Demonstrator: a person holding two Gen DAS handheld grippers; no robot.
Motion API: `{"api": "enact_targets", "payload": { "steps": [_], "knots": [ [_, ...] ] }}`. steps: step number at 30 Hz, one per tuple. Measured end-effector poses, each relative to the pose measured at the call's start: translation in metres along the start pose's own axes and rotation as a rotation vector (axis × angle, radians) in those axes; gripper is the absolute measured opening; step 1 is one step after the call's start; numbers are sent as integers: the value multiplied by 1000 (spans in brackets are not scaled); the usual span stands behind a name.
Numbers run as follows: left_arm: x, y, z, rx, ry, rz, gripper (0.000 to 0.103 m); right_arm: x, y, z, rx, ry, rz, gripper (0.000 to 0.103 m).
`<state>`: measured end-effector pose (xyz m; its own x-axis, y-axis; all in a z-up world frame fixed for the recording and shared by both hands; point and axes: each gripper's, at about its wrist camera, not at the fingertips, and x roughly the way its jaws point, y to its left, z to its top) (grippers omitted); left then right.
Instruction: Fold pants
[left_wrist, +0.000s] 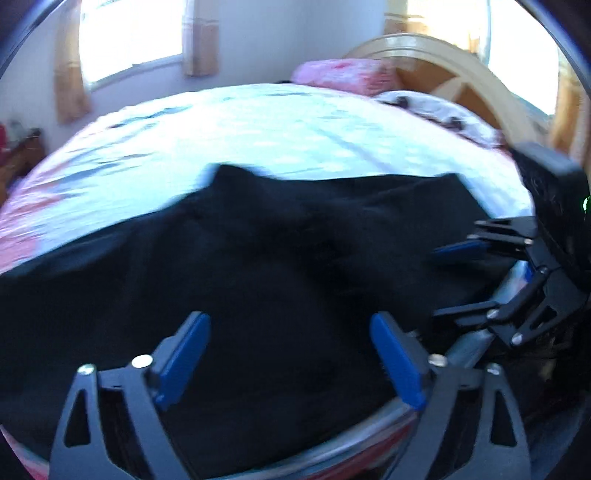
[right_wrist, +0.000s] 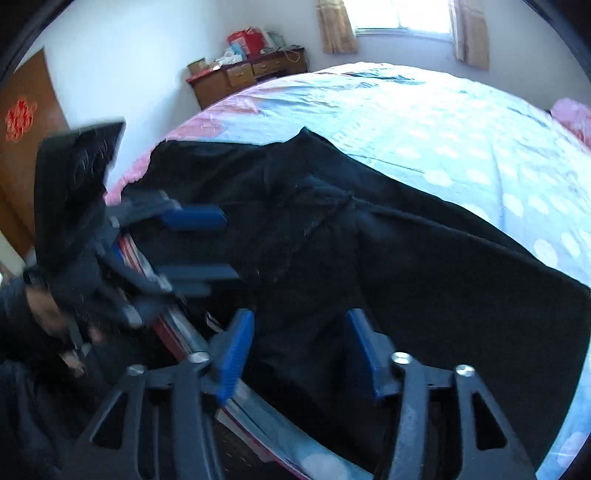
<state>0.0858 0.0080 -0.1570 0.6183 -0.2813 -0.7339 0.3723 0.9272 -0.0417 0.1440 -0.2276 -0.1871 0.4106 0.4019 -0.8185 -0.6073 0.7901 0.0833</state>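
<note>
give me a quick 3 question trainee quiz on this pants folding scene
1. True or false: the left claw grips the pants.
2. The pants lie on: A) the floor B) the bed C) a chair?
3. What colour are the pants?

Key: 1 false, both it and the right claw stand open over the cloth. 2 B. 3 black.

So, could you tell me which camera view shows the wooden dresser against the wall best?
The right wrist view: the wooden dresser appears whole, drawers facing the camera, clutter on top, beyond the bed. The left wrist view catches only a dark, blurred sliver at its left edge.
</note>
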Motion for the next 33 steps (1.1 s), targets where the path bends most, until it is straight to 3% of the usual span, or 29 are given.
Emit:
{"api": "enact_targets", "payload": {
  "steps": [5, 10, 12, 15, 17, 18, 20, 22, 29, 31, 33],
  "knots": [
    [-35, 89, -19, -123, -5, 172, 95, -6, 10, 3, -44, -35, -13, 75],
    [-68, 189, -40, -213, -24, 380, 95, -33, 20, 11, -30, -178, 13, 75],
    [-67, 224, -45, -287, -16, 359, 95, -38, 20, 18, 10, -227, 53, 75],
    [-54, 266, -51, -418, -10, 222, 94, -33, 17, 29, 84, -233, 111, 75],
    [-39, 275, -52, -481, -7, 107, 89, -31, 19, 32, 106, -236, 90, 75],
    [-35, 274, -54, -497, -14, 92, 89, -28, 21, 36, 117, -244, 80, 75],
    [-30, 267, -51, -483, -37, 68, 87, -24, 23, 37, 143, -248, 84, 75],
    [-26, 258, -49, -444, -43, 48, 78, -19, 25, 36, 172, -243, 111, 75],
    [-11, 252, -35, -379, -21, 61, 77, -3, 36, 24, 185, -208, 153, 75],
    [-15, 256, -35, -403, -21, 45, 61, -6, 34, 22, 197, -219, 155, 75],
    [-27, 260, -37, -426, -27, -4, 35, -10, 32, 20, 216, -236, 152, 75]
  ]
}}
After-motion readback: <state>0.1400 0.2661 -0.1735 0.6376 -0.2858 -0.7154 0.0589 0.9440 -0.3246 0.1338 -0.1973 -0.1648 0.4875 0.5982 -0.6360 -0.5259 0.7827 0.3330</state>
